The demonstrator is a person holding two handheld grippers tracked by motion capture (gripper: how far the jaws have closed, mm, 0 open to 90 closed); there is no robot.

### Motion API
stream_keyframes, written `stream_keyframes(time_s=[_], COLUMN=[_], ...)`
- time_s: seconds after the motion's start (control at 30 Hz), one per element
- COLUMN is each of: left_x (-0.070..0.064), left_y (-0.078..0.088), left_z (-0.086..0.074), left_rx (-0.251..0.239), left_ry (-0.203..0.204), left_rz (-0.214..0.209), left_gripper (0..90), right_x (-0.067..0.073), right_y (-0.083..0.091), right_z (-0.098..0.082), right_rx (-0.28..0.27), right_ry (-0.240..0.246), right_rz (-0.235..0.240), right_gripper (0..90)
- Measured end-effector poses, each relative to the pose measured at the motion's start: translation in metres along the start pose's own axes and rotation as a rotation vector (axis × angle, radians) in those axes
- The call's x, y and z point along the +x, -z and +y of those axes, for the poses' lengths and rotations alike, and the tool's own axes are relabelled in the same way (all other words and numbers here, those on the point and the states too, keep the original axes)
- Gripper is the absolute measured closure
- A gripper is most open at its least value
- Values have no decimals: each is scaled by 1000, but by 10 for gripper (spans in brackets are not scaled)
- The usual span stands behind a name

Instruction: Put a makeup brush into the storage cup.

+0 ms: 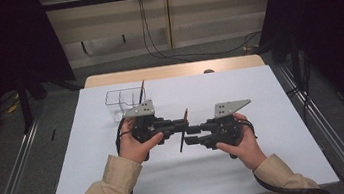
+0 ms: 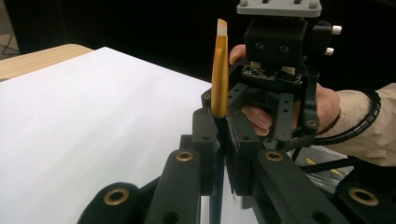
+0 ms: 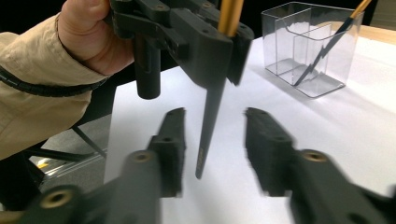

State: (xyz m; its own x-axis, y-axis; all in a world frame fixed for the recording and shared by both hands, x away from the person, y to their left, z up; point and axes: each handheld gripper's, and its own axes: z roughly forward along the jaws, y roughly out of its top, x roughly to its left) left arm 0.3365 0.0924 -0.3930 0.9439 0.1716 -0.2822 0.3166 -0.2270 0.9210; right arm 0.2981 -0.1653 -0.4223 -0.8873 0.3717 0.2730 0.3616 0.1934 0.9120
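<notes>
- No readable text, label, brand, number or sign anywhere.
- Faint pale marking near the dark tip of the brush, too small and blurred to read.

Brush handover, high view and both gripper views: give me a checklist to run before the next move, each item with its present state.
1. Left gripper clamped on the slim black-and-gold paintbrush: ok.
2. Right gripper free of the brush, pads apart on either side of its black end: ok.
3. Brush lifted off the white table sheet: ok.
4. Clear plastic divided holder upright on the sheet: ok.
5. Second brush leaning inside the holder: ok.
6. Free compartment for this brush: cannot tell.
</notes>
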Motion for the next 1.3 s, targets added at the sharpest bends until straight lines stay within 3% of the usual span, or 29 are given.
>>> stream_keyframes(time_s=[0.23, 0.53, 0.83, 1.3], left_x=[2, 3, 5, 6], left_y=[8, 16, 20, 25], left_z=[-3, -4, -5, -7], left_rx=[-10, 0, 7, 7], left_ry=[3, -2, -6, -7], left_rz=[44, 77, 100, 121], left_gripper=[837, 837, 837, 837], right_x=[-2, -1, -3, -10], right_y=[12, 26, 46, 75], right_z=[-3, -7, -12, -26], right_rx=[-17, -16, -29, -29], right_ry=[22, 57, 76, 54], right_rz=[-61, -113, -173, -249], right_gripper=[304, 177, 126, 103])
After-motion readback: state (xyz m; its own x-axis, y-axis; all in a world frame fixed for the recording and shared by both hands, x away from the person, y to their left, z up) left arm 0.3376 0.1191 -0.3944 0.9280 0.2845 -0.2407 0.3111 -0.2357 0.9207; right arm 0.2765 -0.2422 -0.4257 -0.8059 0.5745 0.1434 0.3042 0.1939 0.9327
